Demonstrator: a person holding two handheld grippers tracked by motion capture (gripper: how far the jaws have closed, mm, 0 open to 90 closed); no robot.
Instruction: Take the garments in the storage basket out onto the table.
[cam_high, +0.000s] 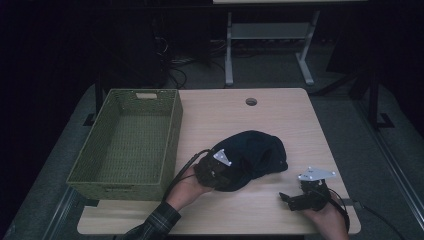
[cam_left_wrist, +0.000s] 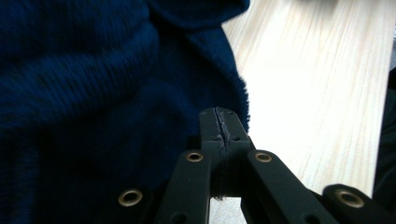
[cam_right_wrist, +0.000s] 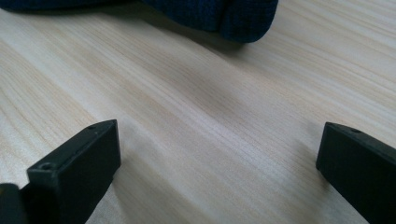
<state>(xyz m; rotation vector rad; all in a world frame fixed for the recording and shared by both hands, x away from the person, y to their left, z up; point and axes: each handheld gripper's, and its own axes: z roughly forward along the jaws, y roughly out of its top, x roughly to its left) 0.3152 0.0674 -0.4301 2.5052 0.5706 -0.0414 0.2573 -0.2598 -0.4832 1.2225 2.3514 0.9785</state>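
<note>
One green basket (cam_high: 127, 145), bare inside, beside the navy garment (cam_high: 255, 152).

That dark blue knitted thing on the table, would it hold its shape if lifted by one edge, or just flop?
The dark blue knit would probably flop: it lies in soft folds. It looks light, likely lifting from the edge that the left tongs pinch. Its fuzzy ribbed surface would probably drag on the table rather than slide or roll.

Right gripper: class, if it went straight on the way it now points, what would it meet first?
Probably the dark blue knitted cloth. The right gripper, jaws wide apart, points over bare table towards it, though depth is unclear.
</note>
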